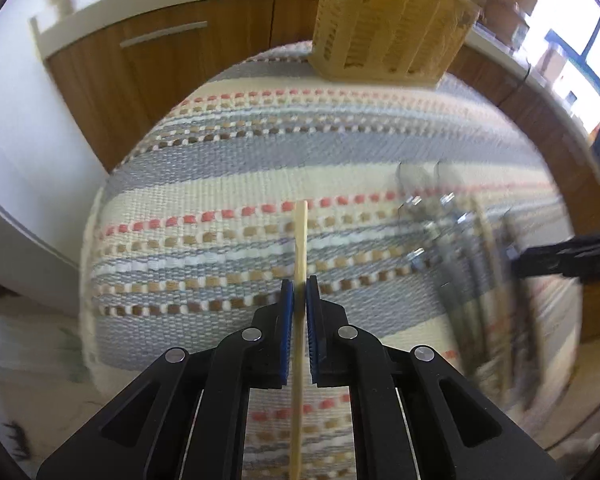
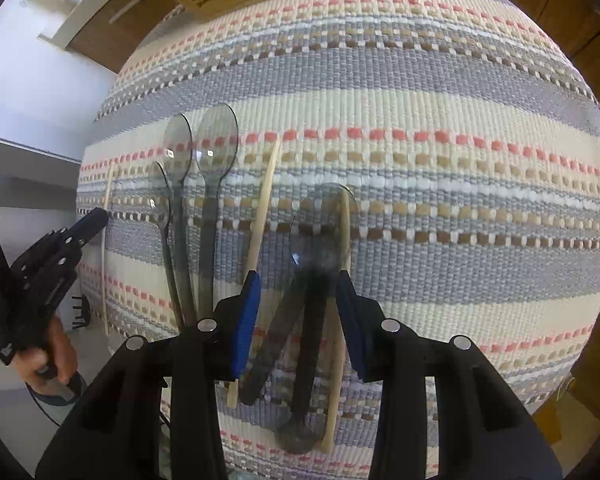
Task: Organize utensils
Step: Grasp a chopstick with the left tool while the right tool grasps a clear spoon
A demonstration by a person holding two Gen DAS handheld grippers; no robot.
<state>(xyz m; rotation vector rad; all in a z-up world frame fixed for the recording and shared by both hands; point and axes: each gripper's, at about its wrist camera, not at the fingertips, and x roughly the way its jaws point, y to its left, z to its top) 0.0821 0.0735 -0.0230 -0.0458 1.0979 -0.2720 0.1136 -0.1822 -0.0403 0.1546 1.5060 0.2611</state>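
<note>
My left gripper [image 1: 300,292] is shut on a thin wooden stick [image 1: 301,232], held lengthwise over the striped woven mat [image 1: 260,160]. In the right wrist view that gripper [image 2: 98,216] hangs at the mat's left edge, a hand [image 2: 48,356] around its grip. My right gripper [image 2: 298,300] points down with a blurred bundle of grey see-through spoons [image 2: 316,264] and a wooden stick [image 2: 343,232] between its blue pads, which press on its sides. Three more grey spoons [image 2: 216,140] and another wooden stick [image 2: 266,192] lie on the mat to its left.
A tan slotted utensil basket [image 1: 388,28] stands at the mat's far edge. Behind it run wooden cabinets [image 1: 172,60] under a white counter. The right half of the mat [image 2: 460,80] carries nothing. A window is at the far right of the left wrist view.
</note>
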